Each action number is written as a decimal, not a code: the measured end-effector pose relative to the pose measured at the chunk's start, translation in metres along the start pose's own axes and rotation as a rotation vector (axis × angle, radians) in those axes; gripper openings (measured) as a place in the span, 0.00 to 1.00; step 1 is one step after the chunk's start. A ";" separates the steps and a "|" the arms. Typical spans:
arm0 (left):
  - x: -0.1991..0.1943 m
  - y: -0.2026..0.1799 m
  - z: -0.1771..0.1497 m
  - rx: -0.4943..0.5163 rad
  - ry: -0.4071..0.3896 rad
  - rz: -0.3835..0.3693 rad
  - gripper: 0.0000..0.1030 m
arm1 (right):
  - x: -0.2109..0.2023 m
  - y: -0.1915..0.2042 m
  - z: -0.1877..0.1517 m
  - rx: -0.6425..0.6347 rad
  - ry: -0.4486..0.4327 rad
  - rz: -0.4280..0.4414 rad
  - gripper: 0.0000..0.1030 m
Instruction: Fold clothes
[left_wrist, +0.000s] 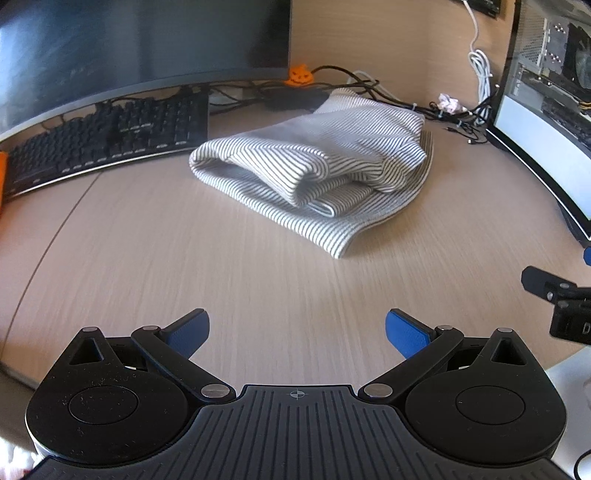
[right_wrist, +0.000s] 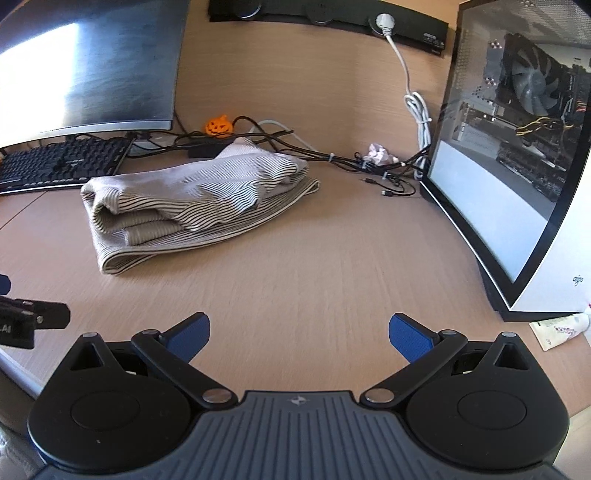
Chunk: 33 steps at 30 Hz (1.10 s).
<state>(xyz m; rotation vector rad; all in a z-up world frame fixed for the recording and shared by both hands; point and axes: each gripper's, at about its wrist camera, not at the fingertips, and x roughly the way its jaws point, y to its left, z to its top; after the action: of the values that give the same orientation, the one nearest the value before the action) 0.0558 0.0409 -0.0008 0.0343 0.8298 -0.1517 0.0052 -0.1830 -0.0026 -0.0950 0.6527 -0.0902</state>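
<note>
The left gripper (left_wrist: 297, 332) is matte black plastic with a ribbed grey-black base plate bearing a small crosshair mark at its top edge. Two round black housings flank the plate, each with a triangular cut-out above. Black link arms, pinned with silver screws, carry fingers (left_wrist: 406, 332) faced with textured blue pads. The right gripper (right_wrist: 299, 334) is built the same, its base plate marked with a small star-like emblem.

A home computer corner is showing here: a wood-grain bench (right_wrist: 295, 266) is carrying a curved monitor (right_wrist: 92, 70), a black keyboard (right_wrist: 62, 162), a glass-sided PC tower (right_wrist: 517, 147), tangled cables (right_wrist: 369, 162) and a small orange pumpkin figure (right_wrist: 219, 126), with striped clothing (right_wrist: 192, 195) lying among them.
</note>
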 end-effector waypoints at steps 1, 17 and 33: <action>0.003 0.000 0.002 0.002 0.001 -0.005 1.00 | 0.001 -0.001 0.002 0.001 -0.001 -0.005 1.00; 0.037 -0.023 0.057 -0.077 -0.047 -0.039 1.00 | 0.109 -0.039 0.102 -0.146 -0.028 0.050 1.00; 0.041 0.000 0.077 -0.110 -0.021 0.111 1.00 | 0.267 0.028 0.171 -0.421 0.025 0.151 1.00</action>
<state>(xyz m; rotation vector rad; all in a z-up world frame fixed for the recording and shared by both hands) 0.1389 0.0290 0.0211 -0.0244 0.8124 -0.0018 0.3216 -0.1748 -0.0313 -0.4494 0.6946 0.1933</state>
